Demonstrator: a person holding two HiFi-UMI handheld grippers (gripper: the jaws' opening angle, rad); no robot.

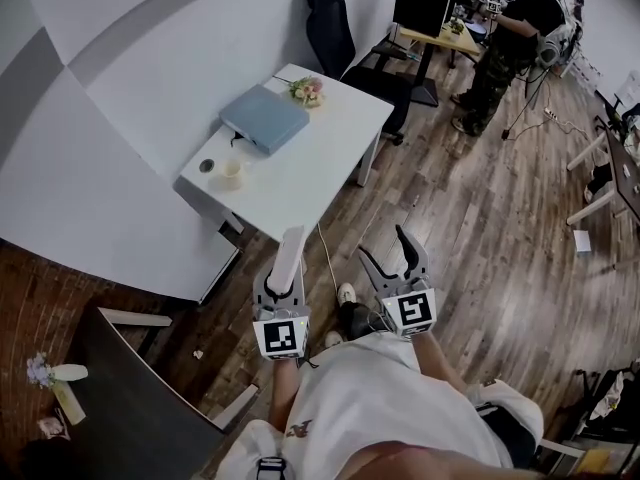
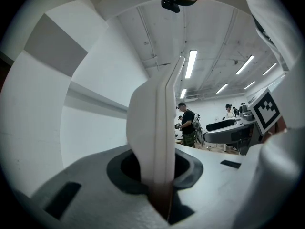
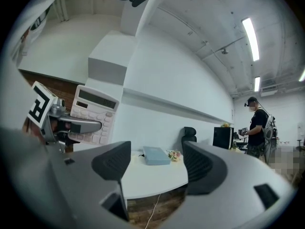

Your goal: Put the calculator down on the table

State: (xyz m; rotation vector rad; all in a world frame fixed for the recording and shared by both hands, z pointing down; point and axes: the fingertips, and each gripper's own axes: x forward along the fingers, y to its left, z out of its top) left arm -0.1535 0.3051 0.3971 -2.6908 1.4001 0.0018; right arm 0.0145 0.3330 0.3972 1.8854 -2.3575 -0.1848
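**Left gripper (image 1: 284, 286) grips the calculator (image 2: 155, 128), short of the surface (image 1: 310, 168)**

Its fingers are closed on the calculator's lower end. The calculator stands upright and edge-on between them, over the wooden floor (image 1: 450, 218) and well apart from the white surface. From the right gripper view it is white, with a grey display strip above rows of pale keys. The right gripper (image 3: 157, 161) has its fingers spread wide with nothing between them. On the surface sit a pale blue box (image 1: 264, 118), a small bunch of flowers (image 1: 306, 90) and a cup (image 1: 230, 171); I cannot tell what the cup contains.
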